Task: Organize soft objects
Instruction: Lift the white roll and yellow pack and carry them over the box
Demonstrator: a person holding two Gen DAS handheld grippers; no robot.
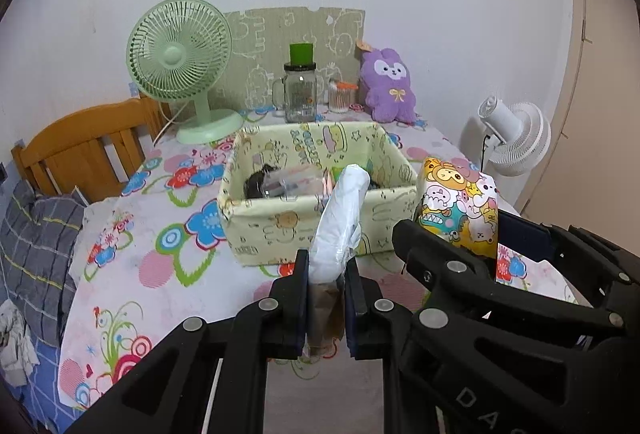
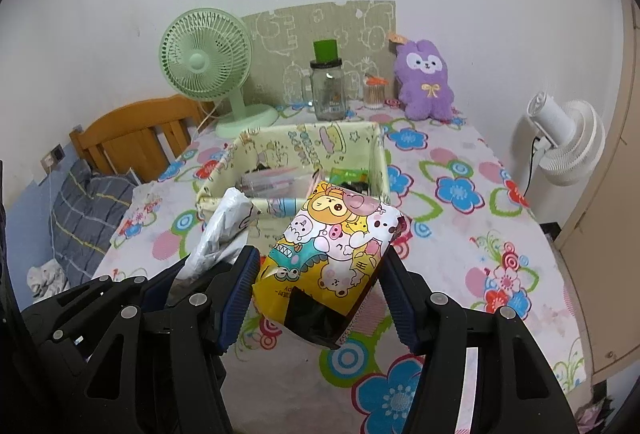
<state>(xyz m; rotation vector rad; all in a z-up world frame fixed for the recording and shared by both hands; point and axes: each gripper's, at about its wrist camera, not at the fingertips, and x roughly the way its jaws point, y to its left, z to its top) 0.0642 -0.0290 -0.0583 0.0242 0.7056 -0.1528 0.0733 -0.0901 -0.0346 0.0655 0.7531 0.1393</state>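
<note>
Cartoon-printed packet (image 2: pixel 336 254), clamped in the right gripper (image 2: pixel 320 274), and white plastic pouch (image 1: pixel 340 222), pinched in the left gripper (image 1: pixel 326 298), both held above the table (image 2: pixel 460 234) before the fabric storage box (image 1: pixel 312 226). Neither is deposited yet; the purple plush rabbit (image 1: pixel 390 88) remains at the table's far edge.

cartoon packet (image 2: pixel 336 238): glossy printed plastic | white bag (image 1: pixel 340 218): thin crinkled plastic | purple bunny (image 1: pixel 390 86): fuzzy plush | jar (image 1: pixel 300 94): clear glass | chair (image 1: pixel 80 150): varnished wood
</note>
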